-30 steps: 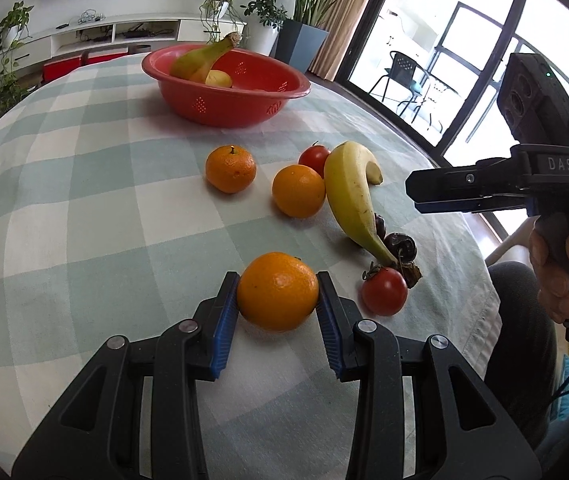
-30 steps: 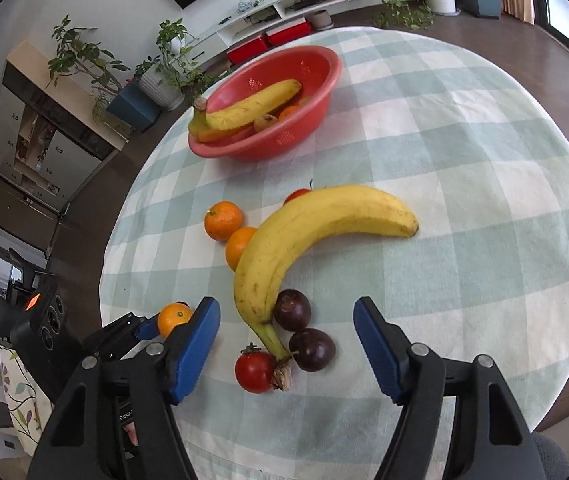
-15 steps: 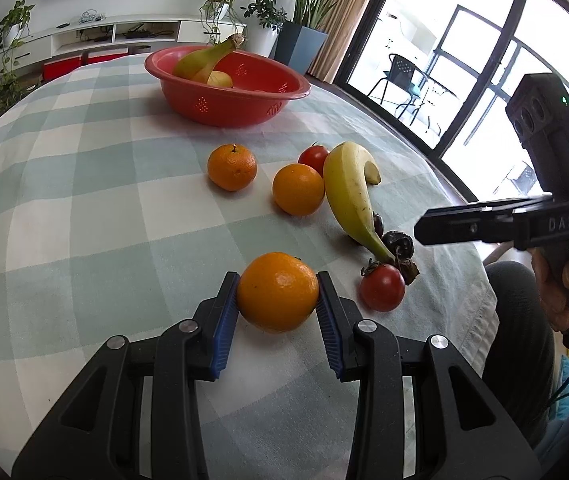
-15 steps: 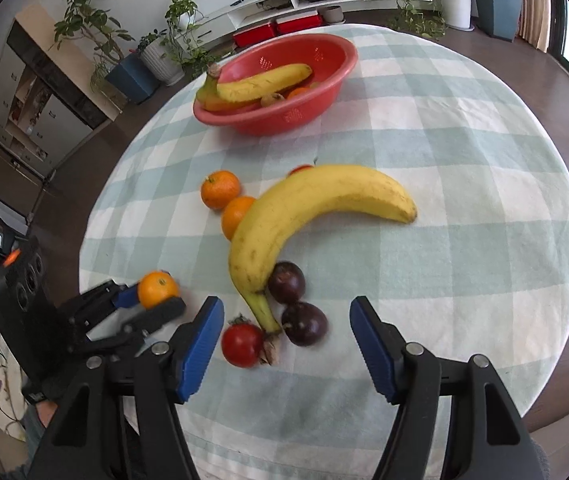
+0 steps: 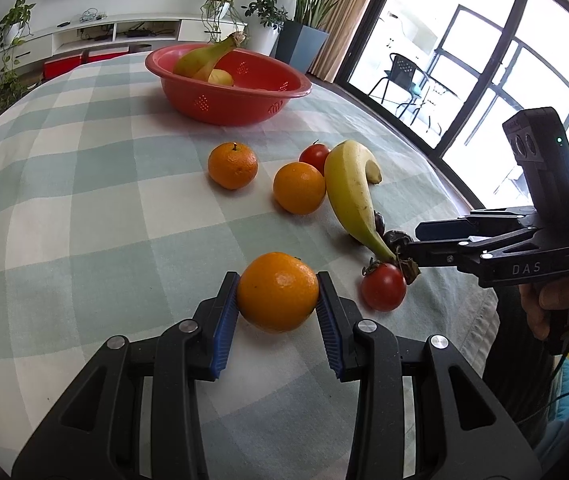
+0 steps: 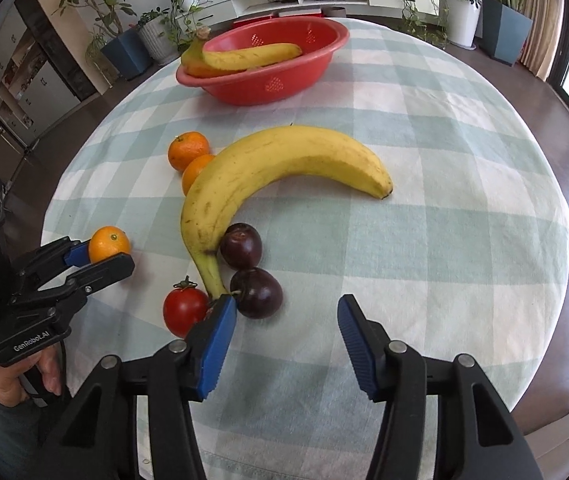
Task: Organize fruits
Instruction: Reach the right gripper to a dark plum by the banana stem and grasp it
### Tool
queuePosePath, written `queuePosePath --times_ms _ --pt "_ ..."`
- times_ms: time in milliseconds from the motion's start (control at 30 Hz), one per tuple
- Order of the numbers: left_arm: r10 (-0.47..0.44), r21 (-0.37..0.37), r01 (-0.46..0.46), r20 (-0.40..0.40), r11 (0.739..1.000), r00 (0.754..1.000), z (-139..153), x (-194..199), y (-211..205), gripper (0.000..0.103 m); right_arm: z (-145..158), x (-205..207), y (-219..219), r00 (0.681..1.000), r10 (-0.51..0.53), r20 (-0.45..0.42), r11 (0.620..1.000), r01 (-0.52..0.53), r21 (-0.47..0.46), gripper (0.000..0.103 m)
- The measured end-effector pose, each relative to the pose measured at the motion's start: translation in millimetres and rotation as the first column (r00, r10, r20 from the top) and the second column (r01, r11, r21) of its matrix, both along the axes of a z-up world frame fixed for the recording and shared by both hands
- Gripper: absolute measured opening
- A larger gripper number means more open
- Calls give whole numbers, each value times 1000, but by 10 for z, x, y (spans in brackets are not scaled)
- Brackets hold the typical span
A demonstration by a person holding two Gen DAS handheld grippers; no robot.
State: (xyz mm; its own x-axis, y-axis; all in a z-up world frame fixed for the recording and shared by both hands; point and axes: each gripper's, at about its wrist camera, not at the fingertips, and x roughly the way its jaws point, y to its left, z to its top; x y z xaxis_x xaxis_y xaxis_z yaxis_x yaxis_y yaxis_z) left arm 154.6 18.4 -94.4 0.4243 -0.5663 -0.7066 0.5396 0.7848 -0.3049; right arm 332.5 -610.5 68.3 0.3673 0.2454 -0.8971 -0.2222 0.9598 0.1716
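My left gripper (image 5: pixel 277 300) is shut on an orange (image 5: pixel 277 292) that rests on the checked tablecloth; it also shows in the right wrist view as the left gripper (image 6: pixel 104 252) around the orange (image 6: pixel 109 243). My right gripper (image 6: pixel 286 312) hangs low over the table's near edge, its jaws closing, pads touching nothing. Its left fingertip (image 6: pixel 224 308) sits beside a dark plum (image 6: pixel 256 292) and a red tomato (image 6: pixel 185 312). A second plum (image 6: pixel 241 245) lies against a large banana (image 6: pixel 268 168). The red basket (image 6: pixel 268 80) holds another banana.
Two more oranges (image 5: pixel 232 165) (image 5: pixel 299 187) and a second tomato (image 5: pixel 314 158) lie between the held orange and the basket (image 5: pixel 220 108). The round table's edge drops off just behind the right gripper (image 5: pixel 416 240). Potted plants and a low shelf stand beyond.
The right gripper has come down and closer to the plums and tomato, rolled, and its jaws have narrowed. The left gripper has stayed still, holding the orange.
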Motion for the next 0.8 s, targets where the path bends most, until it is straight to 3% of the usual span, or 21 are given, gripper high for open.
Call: queuePosePath --times_ms 233,500,800 --pt "0 0 0 -5 1000 1000 -9 7 -9 35 -56 -12 184 992 123 25 989 -120 -87 56" --pt "0 4 0 -8 1000 1000 -17 -4 -15 35 -104 33 300 984 169 53 980 -162 -118 53" --pt "-1 10 2 -12 1000 1000 -30 -3 -25 35 -110 -18 423 961 254 108 960 -237 -148 35"
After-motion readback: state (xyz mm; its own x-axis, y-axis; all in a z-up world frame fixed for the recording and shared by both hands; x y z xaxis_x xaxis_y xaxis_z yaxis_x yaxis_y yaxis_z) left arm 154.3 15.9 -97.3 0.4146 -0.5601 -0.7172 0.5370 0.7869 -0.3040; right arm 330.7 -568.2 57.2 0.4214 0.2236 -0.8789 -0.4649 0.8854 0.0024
